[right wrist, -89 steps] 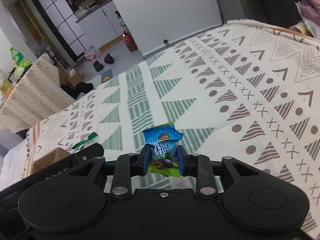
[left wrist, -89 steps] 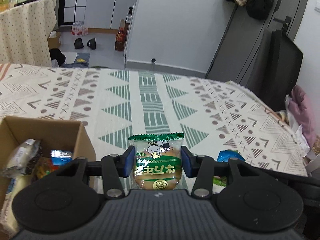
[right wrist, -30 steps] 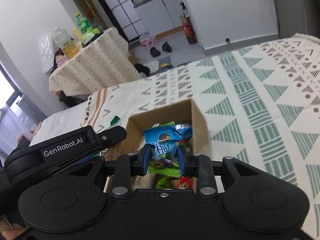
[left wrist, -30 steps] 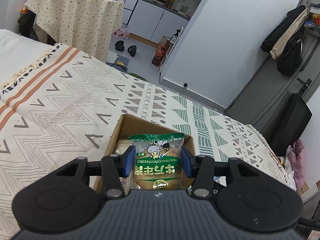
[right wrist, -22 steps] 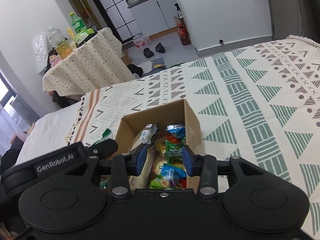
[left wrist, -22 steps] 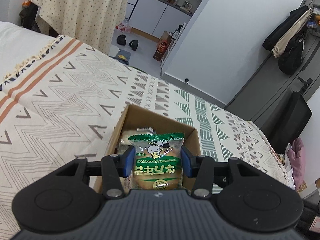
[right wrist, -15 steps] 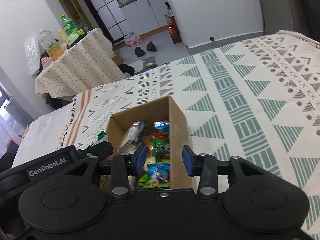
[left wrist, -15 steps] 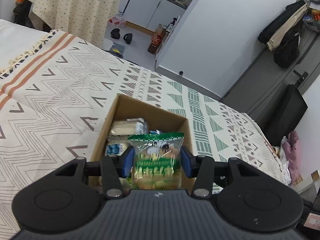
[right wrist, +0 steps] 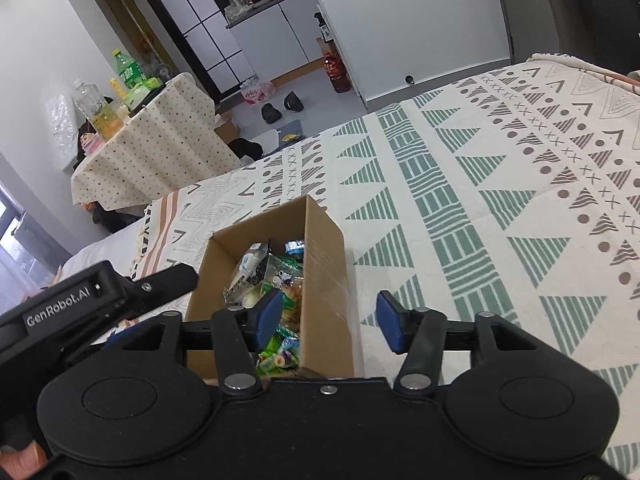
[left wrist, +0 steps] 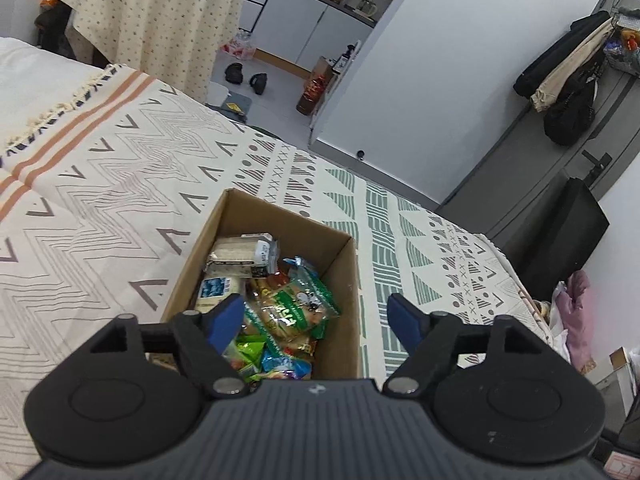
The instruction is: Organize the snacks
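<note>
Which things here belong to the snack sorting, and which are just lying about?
Job: cardboard box; green bun packet lying in it with other snacks; left gripper and right gripper, both open.

Lying about: shoes, hanging coats, patterned blanket.

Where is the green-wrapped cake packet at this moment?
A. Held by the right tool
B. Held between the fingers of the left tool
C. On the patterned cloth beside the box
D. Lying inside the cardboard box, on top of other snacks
D: the green-wrapped cake packet lies in the cardboard box on other snacks, and the left tool is open above it with nothing between its fingers.
</note>
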A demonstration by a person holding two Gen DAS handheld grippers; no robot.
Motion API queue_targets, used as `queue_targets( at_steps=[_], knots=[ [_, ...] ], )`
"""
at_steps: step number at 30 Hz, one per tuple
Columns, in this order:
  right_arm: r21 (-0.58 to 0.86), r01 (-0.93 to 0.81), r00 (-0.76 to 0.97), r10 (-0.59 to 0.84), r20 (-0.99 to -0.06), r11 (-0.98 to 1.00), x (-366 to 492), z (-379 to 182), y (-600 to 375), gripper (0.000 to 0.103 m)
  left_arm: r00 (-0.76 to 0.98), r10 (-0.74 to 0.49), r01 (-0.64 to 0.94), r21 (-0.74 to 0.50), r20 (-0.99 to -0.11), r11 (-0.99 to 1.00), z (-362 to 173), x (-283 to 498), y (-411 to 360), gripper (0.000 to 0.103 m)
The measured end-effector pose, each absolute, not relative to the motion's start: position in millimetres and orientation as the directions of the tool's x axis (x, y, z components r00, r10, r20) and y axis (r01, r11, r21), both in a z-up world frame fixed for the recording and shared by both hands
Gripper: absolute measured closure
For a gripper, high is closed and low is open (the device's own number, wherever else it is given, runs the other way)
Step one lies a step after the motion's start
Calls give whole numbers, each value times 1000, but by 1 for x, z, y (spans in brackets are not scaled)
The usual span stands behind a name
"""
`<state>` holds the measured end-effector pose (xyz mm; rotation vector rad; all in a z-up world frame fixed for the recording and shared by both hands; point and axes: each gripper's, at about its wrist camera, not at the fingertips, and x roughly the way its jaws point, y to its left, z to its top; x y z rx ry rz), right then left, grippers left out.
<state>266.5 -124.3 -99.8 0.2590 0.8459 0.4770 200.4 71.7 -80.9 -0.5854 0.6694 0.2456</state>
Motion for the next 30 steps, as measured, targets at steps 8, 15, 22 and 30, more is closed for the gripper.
queue_targets(
  at_steps=[8,15,22,30],
  knots=[
    [381,-327,557,502,-662,865,260,-93,-150,31,752,55,-375,-359,-657,855,-75,179,62,16],
    [348,-368,566,504,-652,863,254,-75,-170,17,724,73,-355,-280,-686,892,-64,161,58,15],
    [297,-408,560,494,-665,863,241,-61,-192,7,717,64,-325,-251,-694,912,-49,144,45,10],
    [270,-417,556,478,-680,868,228,-50,-227,0,707,36,-243,-195,-706,950,-30,124,14,2]
  ],
)
